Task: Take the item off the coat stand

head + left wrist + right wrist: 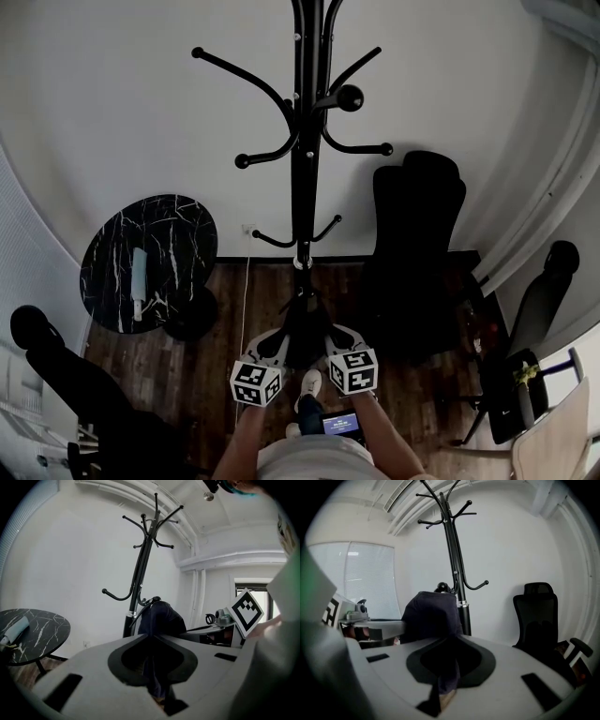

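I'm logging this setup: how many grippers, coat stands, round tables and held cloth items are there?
Grippers: 2 (left gripper, right gripper)
Coat stand: 1
Round marble table: 1
Dark cloth item, pinched by both grippers: 1
Total: 5

Coat stand (304, 141) rises dead ahead, hooks (246, 160) spread wide; round marble desk (150, 262) crowds its left, black office chair (417, 253) its right, open floor (230, 300) between
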`<move>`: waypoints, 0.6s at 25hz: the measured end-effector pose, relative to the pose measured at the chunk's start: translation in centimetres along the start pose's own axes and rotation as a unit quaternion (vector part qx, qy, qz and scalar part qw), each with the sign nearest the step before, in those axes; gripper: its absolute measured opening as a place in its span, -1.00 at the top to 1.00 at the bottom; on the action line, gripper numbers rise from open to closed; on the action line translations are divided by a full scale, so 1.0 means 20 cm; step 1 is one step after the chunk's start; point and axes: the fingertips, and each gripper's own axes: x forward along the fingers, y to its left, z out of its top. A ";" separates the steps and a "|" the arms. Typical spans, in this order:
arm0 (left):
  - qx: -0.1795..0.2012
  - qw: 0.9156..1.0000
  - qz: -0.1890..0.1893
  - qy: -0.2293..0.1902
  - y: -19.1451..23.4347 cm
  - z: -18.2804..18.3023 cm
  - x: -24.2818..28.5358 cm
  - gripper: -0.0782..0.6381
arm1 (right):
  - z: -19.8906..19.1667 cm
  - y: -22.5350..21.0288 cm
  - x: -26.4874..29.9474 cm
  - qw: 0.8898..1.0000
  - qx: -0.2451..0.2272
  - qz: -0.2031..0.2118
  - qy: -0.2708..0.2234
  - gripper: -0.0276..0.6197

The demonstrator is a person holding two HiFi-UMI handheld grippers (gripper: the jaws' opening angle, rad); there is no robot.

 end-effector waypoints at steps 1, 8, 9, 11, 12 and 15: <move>0.001 1.000 0.000 -0.001 0.00 0.01 -0.01 0.67 | 0.00 0.00 -0.01 1.000 -0.001 0.000 -0.001 0.81; 0.002 1.000 0.000 -0.010 -0.04 0.03 -0.05 0.67 | 0.02 0.03 -0.07 1.000 -0.007 0.000 -0.010 0.81; 0.003 1.000 0.000 -0.011 -0.05 0.03 -0.05 0.67 | 0.02 0.03 -0.08 1.000 -0.008 0.000 -0.011 0.81; 0.004 1.000 0.001 -0.015 -0.06 0.04 -0.06 0.67 | 0.03 0.03 -0.09 1.000 -0.009 0.001 -0.012 0.81; 0.003 1.000 0.002 -0.017 -0.06 0.05 -0.07 0.67 | 0.03 0.04 -0.10 1.000 -0.010 0.002 -0.014 0.81; 0.001 1.000 0.008 -0.029 -0.05 0.09 -0.10 0.67 | 0.04 0.06 -0.12 1.000 -0.013 0.004 -0.018 0.81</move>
